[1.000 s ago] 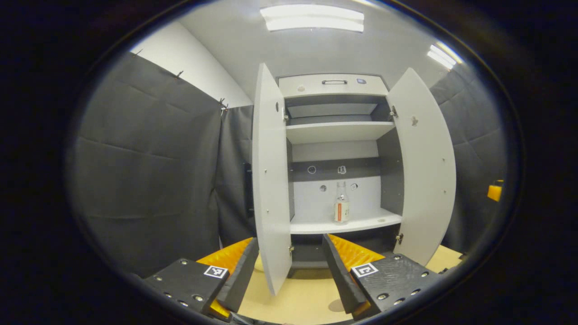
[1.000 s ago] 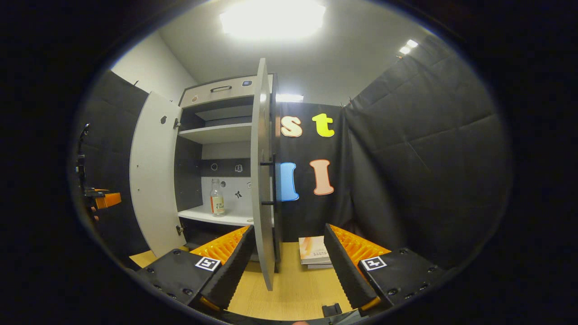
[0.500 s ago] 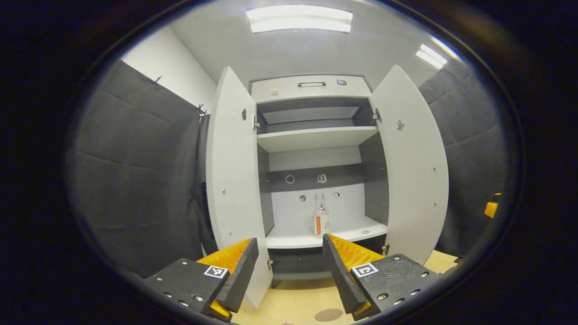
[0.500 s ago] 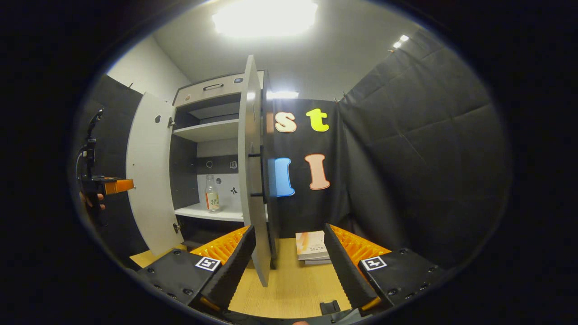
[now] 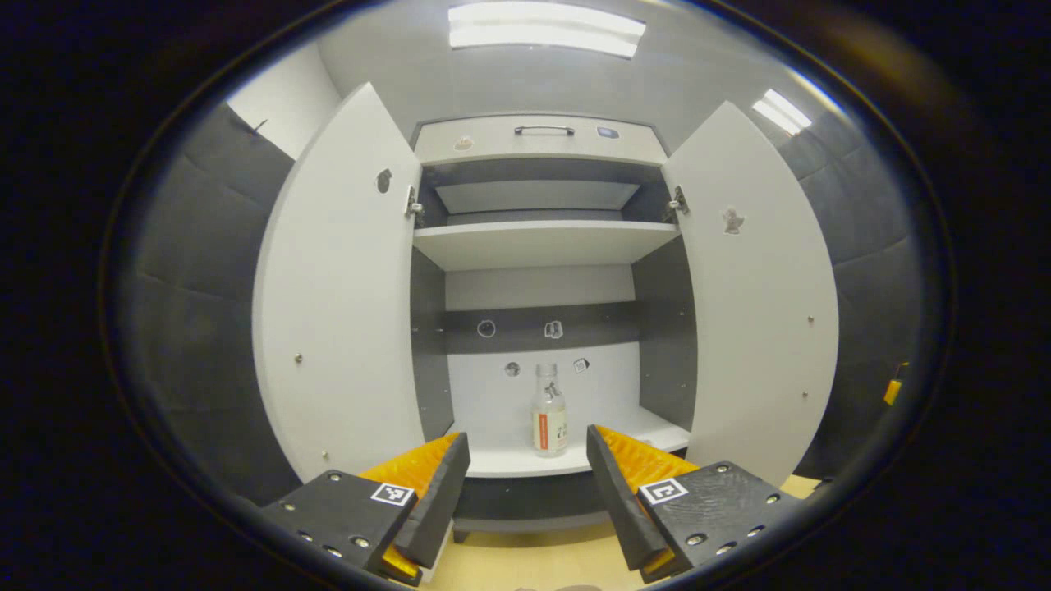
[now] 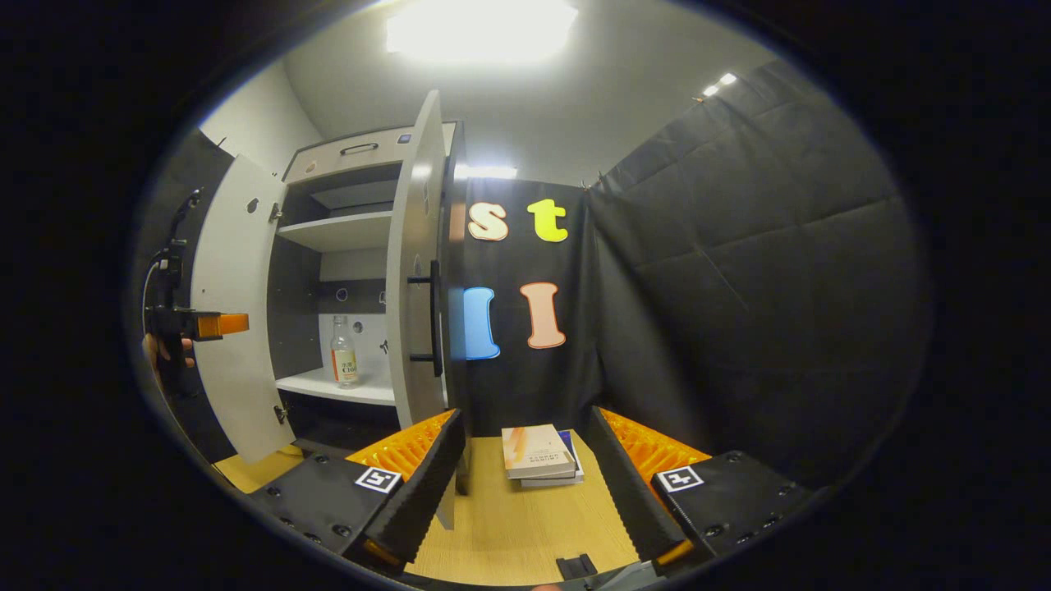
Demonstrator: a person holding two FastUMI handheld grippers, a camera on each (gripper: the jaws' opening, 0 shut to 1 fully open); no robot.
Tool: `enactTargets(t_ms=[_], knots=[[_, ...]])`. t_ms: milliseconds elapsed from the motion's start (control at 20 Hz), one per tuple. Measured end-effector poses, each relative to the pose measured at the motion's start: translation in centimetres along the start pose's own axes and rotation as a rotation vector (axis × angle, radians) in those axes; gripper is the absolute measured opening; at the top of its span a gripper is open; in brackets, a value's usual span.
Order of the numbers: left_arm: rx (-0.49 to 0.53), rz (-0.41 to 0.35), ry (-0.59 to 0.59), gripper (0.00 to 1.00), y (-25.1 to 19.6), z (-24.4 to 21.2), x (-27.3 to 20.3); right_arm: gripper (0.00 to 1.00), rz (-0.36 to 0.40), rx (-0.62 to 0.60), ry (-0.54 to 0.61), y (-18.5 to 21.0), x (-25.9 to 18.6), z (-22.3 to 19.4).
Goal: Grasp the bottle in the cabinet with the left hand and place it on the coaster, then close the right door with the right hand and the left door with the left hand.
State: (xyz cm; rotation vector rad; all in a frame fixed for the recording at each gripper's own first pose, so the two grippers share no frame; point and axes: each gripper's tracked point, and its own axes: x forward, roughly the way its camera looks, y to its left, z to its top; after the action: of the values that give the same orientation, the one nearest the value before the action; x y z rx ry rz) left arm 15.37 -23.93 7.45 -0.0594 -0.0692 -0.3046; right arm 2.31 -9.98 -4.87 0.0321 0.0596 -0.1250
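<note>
A clear glass bottle (image 5: 548,412) with an orange label stands upright on the cabinet's lower shelf (image 5: 509,460). Both doors are swung wide: the left door (image 5: 345,295) and the right door (image 5: 759,295). My left gripper (image 5: 527,468) is open, short of the shelf, with the bottle showing between its fingers farther back. In the right gripper view the bottle (image 6: 343,353) sits behind the right door (image 6: 415,271), whose black handle (image 6: 432,310) faces me. My right gripper (image 6: 525,472) is open over the wooden table, holding nothing. The left gripper (image 6: 197,324) and a hand appear at far left.
A small stack of books (image 6: 542,455) lies on the wooden table (image 6: 509,533) right of the cabinet. An empty upper shelf (image 5: 542,242) and a top drawer with a handle (image 5: 543,130) sit above. Black cloth walls surround the booth.
My left gripper has moved toward the cabinet and swung to face it squarely; the bottle now lies between its fingers' line. The right gripper view has shifted right, bringing the books nearer the centre.
</note>
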Motion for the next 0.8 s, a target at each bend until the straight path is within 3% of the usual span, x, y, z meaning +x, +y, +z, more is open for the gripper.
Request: enactTargets(t_ms=[200, 800], knots=[[-0.019, -0.027, -0.004, 0.85, -0.1, 0.0, 3.9, 0.94, -0.047, -0.009, -0.004, -0.6, 1.2, 0.1], [-0.049, -0.113, 0.006, 0.85, -0.7, -0.7, 14.9, 0.97, -0.171, -0.019, 0.000, -0.9, 4.1, -0.2]])
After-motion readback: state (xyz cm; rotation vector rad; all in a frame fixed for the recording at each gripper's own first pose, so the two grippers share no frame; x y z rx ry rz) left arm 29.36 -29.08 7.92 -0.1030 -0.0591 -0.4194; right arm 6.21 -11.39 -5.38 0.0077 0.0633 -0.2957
